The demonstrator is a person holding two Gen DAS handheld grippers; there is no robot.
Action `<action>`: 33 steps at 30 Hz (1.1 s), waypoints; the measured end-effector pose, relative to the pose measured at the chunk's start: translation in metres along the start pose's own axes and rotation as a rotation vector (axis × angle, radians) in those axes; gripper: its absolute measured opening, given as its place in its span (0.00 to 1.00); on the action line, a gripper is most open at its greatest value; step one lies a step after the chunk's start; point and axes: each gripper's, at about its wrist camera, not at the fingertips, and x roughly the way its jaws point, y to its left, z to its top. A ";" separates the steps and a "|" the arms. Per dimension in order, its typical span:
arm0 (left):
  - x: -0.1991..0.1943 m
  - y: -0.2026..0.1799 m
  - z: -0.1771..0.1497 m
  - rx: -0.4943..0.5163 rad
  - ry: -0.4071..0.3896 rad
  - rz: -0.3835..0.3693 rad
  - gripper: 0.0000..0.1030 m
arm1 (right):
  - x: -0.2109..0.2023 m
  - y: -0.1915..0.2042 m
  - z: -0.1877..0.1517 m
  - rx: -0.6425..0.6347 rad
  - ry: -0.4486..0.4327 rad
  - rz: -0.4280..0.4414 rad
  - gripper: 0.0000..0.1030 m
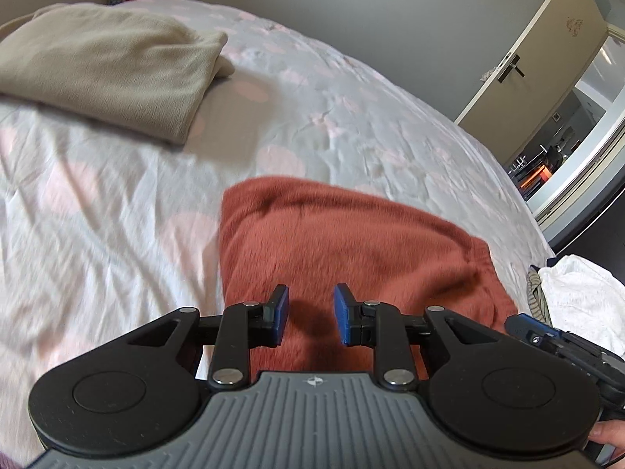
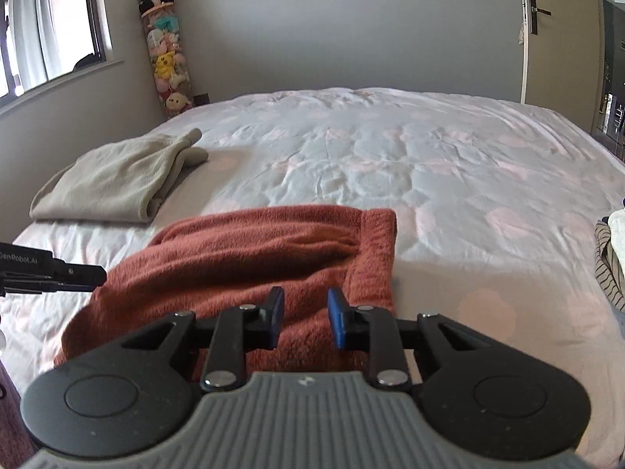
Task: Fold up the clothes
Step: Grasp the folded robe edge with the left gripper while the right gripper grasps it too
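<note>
A fuzzy rust-red garment (image 1: 351, 242) (image 2: 254, 250) lies folded on the bed near its front edge. My left gripper (image 1: 310, 293) hovers just above the garment's near part, open, with nothing between its blue pads. My right gripper (image 2: 304, 293) hangs over the garment's near right side by the hemmed edge, also open and holding nothing. A folded beige garment (image 1: 105, 66) (image 2: 113, 179) rests farther back on the left. In the left wrist view the right tool shows at the right edge, and in the right wrist view the left tool shows at the left edge.
The bed (image 2: 429, 164) has a pale sheet with pink spots. A heap of white and striped clothes (image 1: 578, 293) (image 2: 609, 258) sits at its right edge. A door (image 2: 558, 31) stands beyond it, a hanging stack of soft toys (image 2: 168, 47) in the far corner, a window (image 2: 50, 27) on the left.
</note>
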 end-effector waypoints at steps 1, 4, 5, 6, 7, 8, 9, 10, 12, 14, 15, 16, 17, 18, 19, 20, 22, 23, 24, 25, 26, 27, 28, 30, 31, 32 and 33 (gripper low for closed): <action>-0.001 0.000 -0.003 -0.001 0.009 0.004 0.22 | 0.003 -0.001 -0.005 0.000 0.031 -0.007 0.27; -0.004 -0.001 -0.007 -0.001 0.019 0.009 0.22 | 0.013 -0.005 -0.018 0.003 0.115 -0.022 0.25; -0.005 -0.001 -0.009 -0.002 0.022 0.009 0.22 | 0.016 -0.005 -0.020 0.000 0.143 -0.020 0.25; -0.007 -0.002 -0.010 -0.002 0.021 0.006 0.22 | 0.021 -0.005 -0.022 -0.002 0.175 -0.018 0.25; -0.010 -0.003 -0.011 -0.002 0.019 -0.002 0.22 | 0.026 -0.006 -0.024 0.002 0.211 -0.017 0.24; -0.012 -0.005 -0.012 0.000 0.018 -0.010 0.22 | 0.032 -0.007 -0.027 0.014 0.244 -0.014 0.24; -0.015 -0.006 -0.014 0.003 0.021 -0.015 0.22 | 0.037 -0.010 -0.030 0.035 0.267 -0.007 0.23; -0.017 -0.008 -0.015 0.006 0.028 -0.017 0.22 | 0.040 -0.013 -0.031 0.058 0.280 0.000 0.23; -0.019 -0.010 -0.020 0.018 0.058 -0.005 0.22 | 0.043 -0.018 -0.032 0.090 0.295 0.011 0.23; -0.016 -0.010 -0.025 0.032 0.106 0.027 0.22 | 0.046 -0.017 -0.033 0.090 0.317 0.009 0.23; -0.013 -0.009 -0.027 0.037 0.140 0.044 0.22 | 0.047 -0.015 -0.033 0.078 0.326 0.002 0.23; -0.009 -0.009 -0.028 0.042 0.170 0.060 0.22 | 0.047 -0.013 -0.033 0.066 0.328 -0.005 0.23; -0.005 -0.009 -0.030 0.057 0.194 0.080 0.22 | 0.045 -0.010 -0.033 0.055 0.324 -0.010 0.23; 0.000 -0.011 -0.031 0.077 0.216 0.103 0.22 | 0.044 -0.008 -0.034 0.044 0.318 -0.014 0.23; 0.005 -0.012 -0.032 0.093 0.241 0.123 0.22 | 0.042 -0.007 -0.034 0.038 0.314 -0.016 0.23; 0.010 -0.014 -0.034 0.108 0.269 0.141 0.22 | 0.040 -0.006 -0.035 0.034 0.311 -0.015 0.23; 0.021 -0.016 -0.036 0.137 0.321 0.172 0.22 | 0.038 -0.006 -0.035 0.032 0.305 -0.013 0.23; 0.025 -0.018 -0.037 0.150 0.344 0.182 0.22 | 0.036 -0.006 -0.036 0.031 0.303 -0.012 0.23; 0.028 -0.019 -0.038 0.164 0.358 0.190 0.22 | 0.035 -0.006 -0.036 0.030 0.299 -0.011 0.23; 0.029 -0.020 -0.039 0.177 0.368 0.197 0.22 | 0.033 -0.006 -0.036 0.026 0.294 -0.010 0.23; 0.029 -0.022 -0.040 0.189 0.374 0.201 0.22 | 0.031 -0.005 -0.037 0.021 0.289 -0.008 0.23; 0.029 -0.023 -0.041 0.200 0.377 0.204 0.22 | 0.029 -0.005 -0.037 0.017 0.285 -0.006 0.24; 0.027 -0.024 -0.042 0.206 0.373 0.204 0.22 | 0.026 -0.005 -0.037 0.015 0.281 -0.002 0.25; 0.020 -0.024 -0.043 0.203 0.354 0.192 0.22 | 0.019 -0.006 -0.037 0.018 0.259 0.013 0.29; 0.016 -0.023 -0.042 0.192 0.338 0.175 0.22 | 0.013 -0.007 -0.037 0.020 0.241 0.023 0.31; 0.011 -0.022 -0.041 0.178 0.315 0.145 0.24 | 0.006 -0.007 -0.037 0.023 0.213 0.033 0.34; 0.005 -0.020 -0.040 0.159 0.289 0.105 0.28 | -0.001 -0.007 -0.037 0.023 0.175 0.042 0.34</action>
